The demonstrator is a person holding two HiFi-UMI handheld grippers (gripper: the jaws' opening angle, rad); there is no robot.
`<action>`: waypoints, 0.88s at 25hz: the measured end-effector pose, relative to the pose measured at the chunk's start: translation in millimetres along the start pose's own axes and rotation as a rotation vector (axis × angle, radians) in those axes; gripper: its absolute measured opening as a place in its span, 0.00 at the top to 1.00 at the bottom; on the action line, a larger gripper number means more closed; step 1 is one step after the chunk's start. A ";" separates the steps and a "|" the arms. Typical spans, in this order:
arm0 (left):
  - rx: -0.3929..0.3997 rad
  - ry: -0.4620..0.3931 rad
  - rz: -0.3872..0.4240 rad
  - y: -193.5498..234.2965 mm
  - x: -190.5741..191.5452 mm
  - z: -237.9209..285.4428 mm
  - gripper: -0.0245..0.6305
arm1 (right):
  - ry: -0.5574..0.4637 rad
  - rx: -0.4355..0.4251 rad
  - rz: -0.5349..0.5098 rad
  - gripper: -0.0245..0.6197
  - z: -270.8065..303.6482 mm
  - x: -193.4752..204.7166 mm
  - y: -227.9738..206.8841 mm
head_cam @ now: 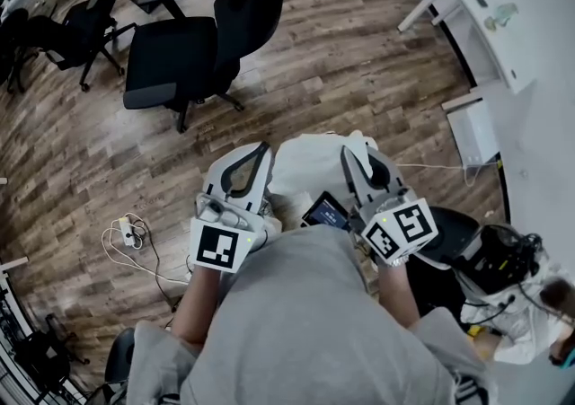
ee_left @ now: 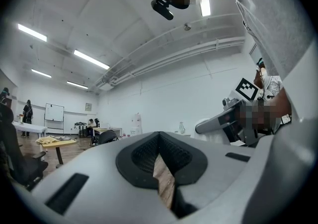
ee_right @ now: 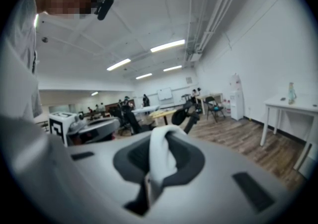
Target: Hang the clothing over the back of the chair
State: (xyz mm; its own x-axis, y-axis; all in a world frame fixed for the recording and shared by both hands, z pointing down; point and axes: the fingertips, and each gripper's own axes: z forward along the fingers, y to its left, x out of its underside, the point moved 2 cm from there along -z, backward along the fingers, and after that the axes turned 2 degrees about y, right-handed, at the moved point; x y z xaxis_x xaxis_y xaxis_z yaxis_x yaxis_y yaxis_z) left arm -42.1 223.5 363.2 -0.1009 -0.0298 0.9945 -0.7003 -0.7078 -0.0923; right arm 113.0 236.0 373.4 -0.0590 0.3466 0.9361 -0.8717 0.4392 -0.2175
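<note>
Wood floor [head_cam: 341, 80] lay between the person and the black chair [head_cam: 193, 44], well apart. Right claw [head_cam: 355, 156] pinched the white clothing [head_cam: 310, 170]. Left claw [ee_left: 159, 157] looked shut, with no cloth showing. Held by one pinch, the clothing might slip or drag.

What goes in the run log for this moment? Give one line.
right hand-held gripper: shut on white clothing | left hand-held gripper: shut, no cloth seen | black chair: nothing hung
</note>
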 end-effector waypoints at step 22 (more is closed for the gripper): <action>-0.085 -0.012 -0.080 53.0 11.1 1.6 0.91 | 0.010 -0.013 -0.025 0.90 57.4 -20.5 -9.5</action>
State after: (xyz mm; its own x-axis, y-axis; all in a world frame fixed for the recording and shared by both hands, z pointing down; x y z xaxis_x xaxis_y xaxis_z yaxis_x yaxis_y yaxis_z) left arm -79.2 184.6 369.5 -0.0339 0.0158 0.9993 -0.7631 -0.6461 -0.0157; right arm 94.6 177.1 372.1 -0.0320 0.3437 0.9385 -0.8663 0.4588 -0.1976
